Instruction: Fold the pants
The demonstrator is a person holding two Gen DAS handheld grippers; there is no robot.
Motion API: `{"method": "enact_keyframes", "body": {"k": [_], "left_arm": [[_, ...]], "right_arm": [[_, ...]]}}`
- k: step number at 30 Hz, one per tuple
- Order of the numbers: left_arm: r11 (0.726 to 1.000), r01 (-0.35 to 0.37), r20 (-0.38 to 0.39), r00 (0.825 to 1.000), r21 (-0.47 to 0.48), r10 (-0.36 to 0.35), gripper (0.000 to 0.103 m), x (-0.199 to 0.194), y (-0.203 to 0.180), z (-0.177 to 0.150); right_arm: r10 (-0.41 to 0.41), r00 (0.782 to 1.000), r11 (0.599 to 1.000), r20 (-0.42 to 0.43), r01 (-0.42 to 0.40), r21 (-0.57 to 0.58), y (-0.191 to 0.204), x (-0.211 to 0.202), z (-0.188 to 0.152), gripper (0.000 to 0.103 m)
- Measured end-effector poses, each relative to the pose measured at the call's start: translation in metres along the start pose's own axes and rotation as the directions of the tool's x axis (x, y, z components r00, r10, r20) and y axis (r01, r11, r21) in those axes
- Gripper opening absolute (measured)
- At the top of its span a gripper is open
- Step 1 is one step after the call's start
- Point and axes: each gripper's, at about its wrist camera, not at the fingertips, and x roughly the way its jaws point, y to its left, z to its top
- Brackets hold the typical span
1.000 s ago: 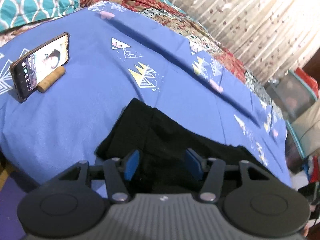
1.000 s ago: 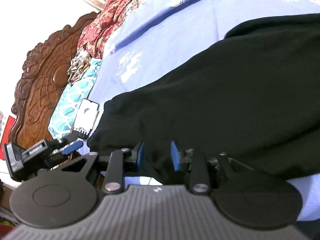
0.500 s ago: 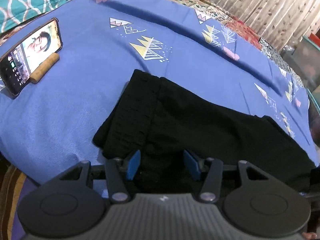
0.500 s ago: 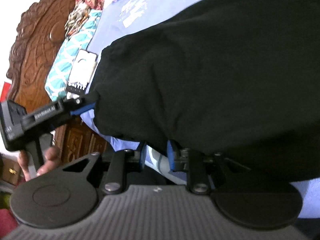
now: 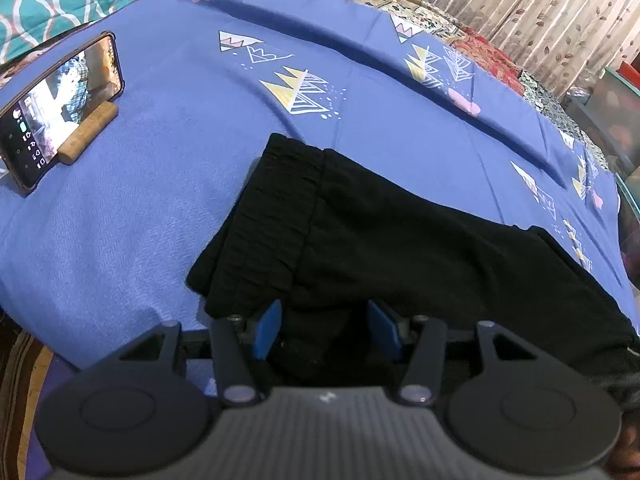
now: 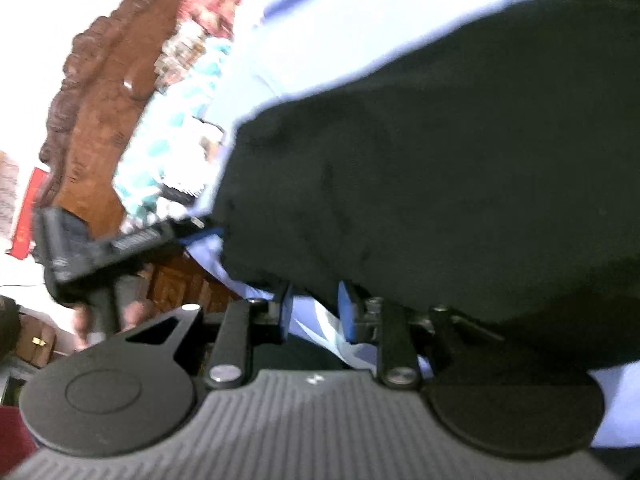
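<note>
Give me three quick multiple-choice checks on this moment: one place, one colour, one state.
1. Where is the phone?
A. On the pants
B. Propped on a wooden stand, left of the pants
C. On the floor

2. What colour are the pants?
A. Black
B. Red
C. White

3. How does the left gripper stand?
A. Shut on the phone
B. Out of view
C. Open at the pants' near edge

Key: 1 B, the phone leans in its stand on the blue sheet, apart from the pants. 2 A, the cloth is black in both views. 3 C, a wide gap shows between the blue pads, with black cloth in it.
</note>
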Motion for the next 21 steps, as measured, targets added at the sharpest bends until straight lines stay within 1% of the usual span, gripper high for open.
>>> {"method": "enact_keyframes", "body": {"k": [3,5,8,10,12,14,15,16,17,21], "left_arm": [[1.0,0.003,-0.001,1.0,0.003,-0.003,0.049,0.0,0.0,0.0],[1.0,0.006,0.002,1.0,-0.001,-0.006,0.049,0.0,0.0,0.0],[1.0,0.009,0.005,1.0,-0.006,-0.009,0.049,0.0,0.001,-0.001],[1.0,0.011,0.005,1.0,-0.006,-0.011,0.049,0.0,0.002,-0.001],[1.0,0.013,0.003,1.0,-0.007,-0.013,0.049,0.0,0.002,-0.001],[1.0,0.013,0.002,1.0,-0.007,-0.013,0.049,0.0,0.003,-0.001],[1.0,0.013,0.001,1.0,-0.008,-0.013,0.049,0.001,0.003,-0.001],[1.0,0.013,0.002,1.0,-0.007,-0.013,0.049,0.001,0.003,-0.001],[1.0,0.012,0.002,1.0,-0.006,-0.012,0.049,0.001,0.003,-0.001],[1.0,0.013,0.002,1.0,-0.01,-0.013,0.05,0.001,0.003,-0.001]], "right_arm": [[-0.01,0.998,0.999,0.068,0.012,-0.031,0.005,-0.017,0.009,0.028],[-0.024,0.995,0.999,0.101,0.027,-0.036,0.007,-0.02,0.019,0.028],[-0.043,0.993,0.998,0.11,0.048,-0.04,0.013,-0.009,0.033,0.025],[-0.06,0.995,0.996,0.076,0.065,-0.06,0.019,0.011,0.036,0.024],[-0.09,0.996,0.993,0.003,0.09,-0.08,0.024,0.038,0.029,0.023],[-0.108,0.99,0.989,-0.089,0.098,-0.108,0.026,0.062,0.016,0.024],[-0.13,0.985,0.985,-0.111,0.115,-0.132,0.029,0.071,0.008,0.024],[-0.144,0.985,0.979,-0.095,0.128,-0.159,0.033,0.073,0.004,0.026],[-0.142,0.986,0.977,-0.09,0.125,-0.171,0.035,0.072,0.003,0.026],[-0.106,0.99,0.99,-0.097,0.096,-0.099,0.024,0.07,0.007,0.024]]}}
